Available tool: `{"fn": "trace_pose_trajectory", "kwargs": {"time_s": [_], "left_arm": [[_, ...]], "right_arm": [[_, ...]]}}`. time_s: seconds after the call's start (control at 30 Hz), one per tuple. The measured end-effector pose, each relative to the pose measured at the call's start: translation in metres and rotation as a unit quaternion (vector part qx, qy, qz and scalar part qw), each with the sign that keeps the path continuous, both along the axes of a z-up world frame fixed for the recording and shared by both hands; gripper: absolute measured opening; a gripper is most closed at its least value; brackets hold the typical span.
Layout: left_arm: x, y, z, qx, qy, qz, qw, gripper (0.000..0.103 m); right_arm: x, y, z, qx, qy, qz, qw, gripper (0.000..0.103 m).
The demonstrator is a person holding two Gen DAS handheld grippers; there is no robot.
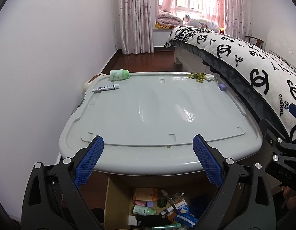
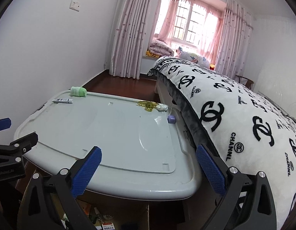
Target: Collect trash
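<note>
Two grippers, left (image 1: 148, 147), right (image 2: 148, 159), gaping; five items on lid (image 1: 148, 115).

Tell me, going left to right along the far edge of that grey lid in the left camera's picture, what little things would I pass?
white tube → green bottle lying on its side → yellow clear plastic piece → crumpled white wad → small purple block, all resting on the grey lid.

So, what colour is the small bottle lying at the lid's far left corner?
Light green bottle, clearest in the left wrist view.
</note>
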State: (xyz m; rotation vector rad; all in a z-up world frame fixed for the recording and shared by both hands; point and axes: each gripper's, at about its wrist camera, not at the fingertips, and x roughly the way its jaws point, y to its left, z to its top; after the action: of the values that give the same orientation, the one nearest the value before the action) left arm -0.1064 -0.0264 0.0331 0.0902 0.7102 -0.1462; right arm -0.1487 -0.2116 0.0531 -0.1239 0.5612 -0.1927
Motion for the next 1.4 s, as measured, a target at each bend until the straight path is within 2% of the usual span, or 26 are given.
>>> {"fn": "trace_pose_trajectory", "kwargs": {"time_s": [1.4], "left_arm": [[-0.0025, -0.0037, 0.0012, -0.002, 0.002, 0.007, 1.0000, 0.091]], "right_arm": [[-0.0001, 0.0003, -0.0014, 0.005, 0.007, 0.003, 1.000, 0.098]]}}
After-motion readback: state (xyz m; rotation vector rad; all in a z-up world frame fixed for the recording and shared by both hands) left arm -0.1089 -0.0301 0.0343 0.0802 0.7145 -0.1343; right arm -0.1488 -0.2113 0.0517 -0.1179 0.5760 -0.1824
